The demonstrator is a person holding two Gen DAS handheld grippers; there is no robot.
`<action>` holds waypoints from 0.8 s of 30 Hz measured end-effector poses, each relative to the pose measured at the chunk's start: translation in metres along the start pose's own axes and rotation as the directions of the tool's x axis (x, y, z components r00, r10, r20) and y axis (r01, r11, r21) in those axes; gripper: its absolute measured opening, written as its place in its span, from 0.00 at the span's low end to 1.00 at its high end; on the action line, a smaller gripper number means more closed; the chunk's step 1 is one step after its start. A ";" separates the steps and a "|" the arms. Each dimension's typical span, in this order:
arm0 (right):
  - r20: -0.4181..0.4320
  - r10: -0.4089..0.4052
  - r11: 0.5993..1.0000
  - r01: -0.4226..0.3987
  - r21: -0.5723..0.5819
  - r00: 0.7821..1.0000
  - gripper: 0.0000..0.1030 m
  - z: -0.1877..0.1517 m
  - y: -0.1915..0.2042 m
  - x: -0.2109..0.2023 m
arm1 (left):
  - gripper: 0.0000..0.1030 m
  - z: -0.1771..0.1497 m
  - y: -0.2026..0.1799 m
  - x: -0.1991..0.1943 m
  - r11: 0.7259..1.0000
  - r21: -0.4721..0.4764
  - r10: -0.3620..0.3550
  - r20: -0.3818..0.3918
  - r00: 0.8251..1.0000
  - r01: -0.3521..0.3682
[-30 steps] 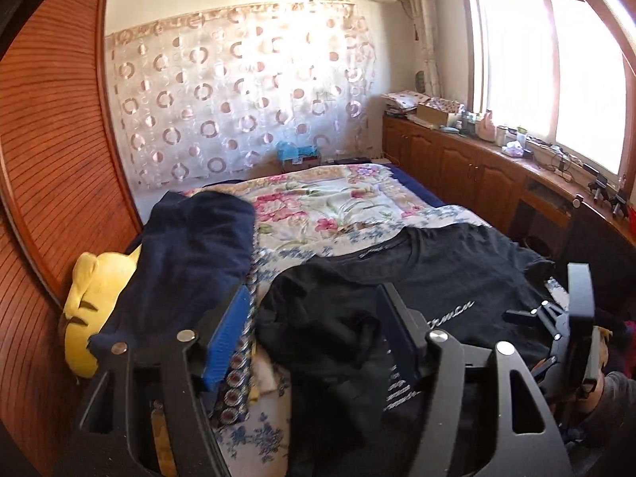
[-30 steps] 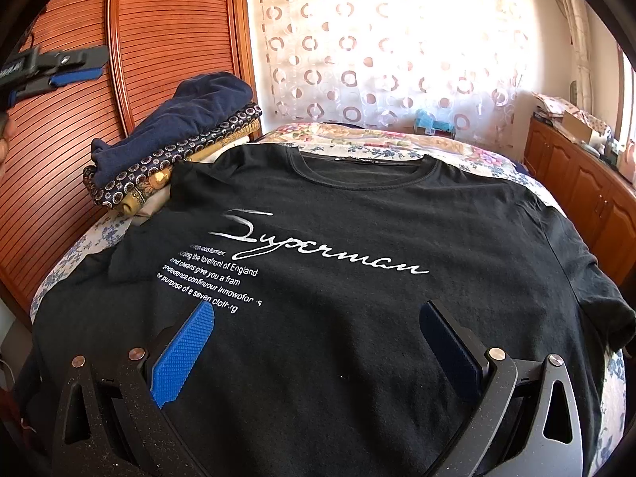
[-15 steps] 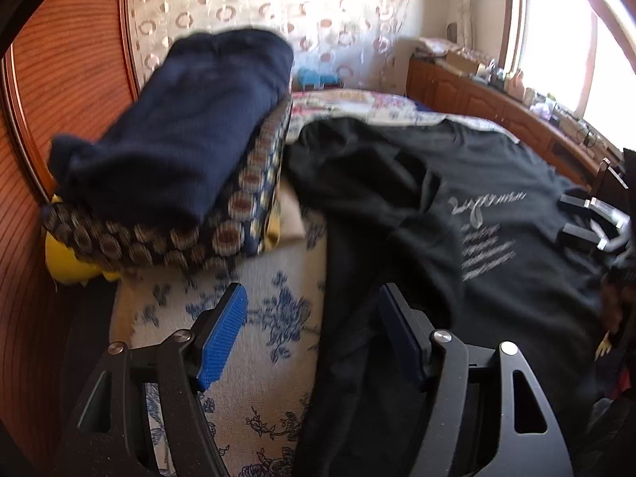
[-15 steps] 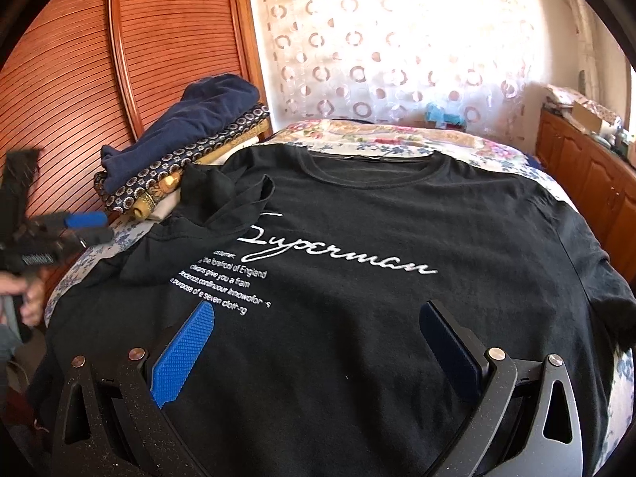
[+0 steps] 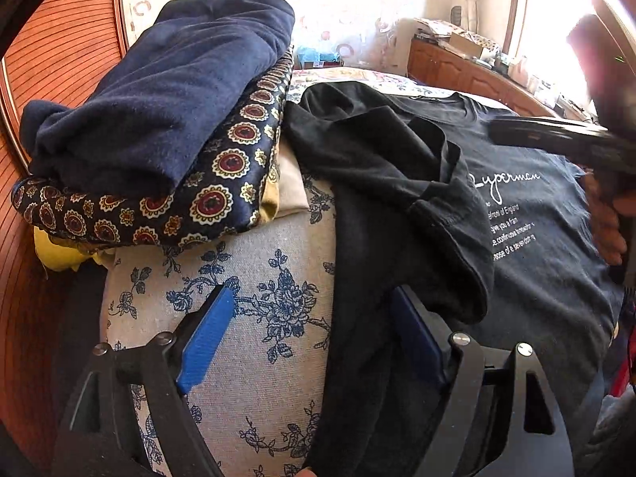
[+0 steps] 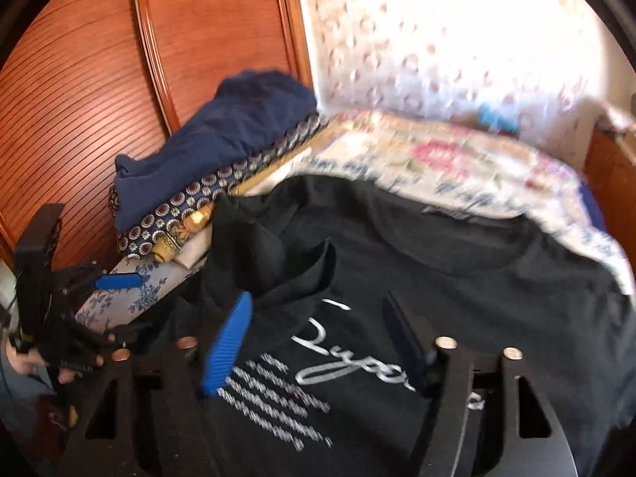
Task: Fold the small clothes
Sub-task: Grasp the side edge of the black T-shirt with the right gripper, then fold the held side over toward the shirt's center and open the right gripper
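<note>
Left wrist view: the left gripper stands wide open with nothing between its blue pads, low over the near edge of the bed. Its left finger hangs above the blue-flowered bedsheet; its right finger sits at the side edge of the black T-shirt, which lies spread face up on the bed with the white "Superman" print showing. The shirt's near sleeve is flipped inward onto the chest, crumpled. Just beside the shirt sits a stack of folded clothes: a navy garment on top of a medallion-patterned cloth, with beige and yellow layers beneath. The right gripper appears blurred at the right edge, above the shirt.

Right wrist view: the picture is motion-blurred. The right gripper is wide open and holds nothing, hovering over the shirt's chest print. The left gripper shows at the far left by the bed edge. The folded stack stands against the wooden slatted door.
</note>
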State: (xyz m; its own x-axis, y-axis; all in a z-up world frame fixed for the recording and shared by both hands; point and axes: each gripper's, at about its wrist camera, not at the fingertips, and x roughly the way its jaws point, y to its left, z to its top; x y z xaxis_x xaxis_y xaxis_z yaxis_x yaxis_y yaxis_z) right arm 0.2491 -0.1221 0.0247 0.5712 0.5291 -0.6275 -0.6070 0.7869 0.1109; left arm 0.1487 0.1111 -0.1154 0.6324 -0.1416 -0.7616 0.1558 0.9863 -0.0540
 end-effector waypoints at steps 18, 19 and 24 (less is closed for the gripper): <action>0.053 0.099 0.988 -0.105 0.117 0.994 0.03 0.014 -0.021 0.011 | 0.80 -0.003 0.011 -0.001 0.999 -0.034 -0.002 0.015 1.000 0.003; 0.080 0.068 0.987 -0.079 0.140 0.994 0.03 0.009 -0.026 -0.001 | 0.80 -0.003 0.012 -0.001 0.999 -0.035 -0.004 0.016 1.000 0.005; 0.047 -0.053 0.988 0.046 0.148 0.997 0.03 -0.024 -0.039 -0.017 | 0.80 -0.003 0.012 0.000 0.999 -0.032 0.000 0.014 1.000 0.001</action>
State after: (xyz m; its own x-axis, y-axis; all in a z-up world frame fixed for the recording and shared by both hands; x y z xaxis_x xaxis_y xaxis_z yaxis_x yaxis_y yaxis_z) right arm 0.2497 -0.1698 0.0125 0.6278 0.5008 -0.5959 -0.4917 0.8486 0.1952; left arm 0.1481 0.1232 -0.1177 0.6432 -0.1430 -0.7522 0.1317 0.9884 -0.0753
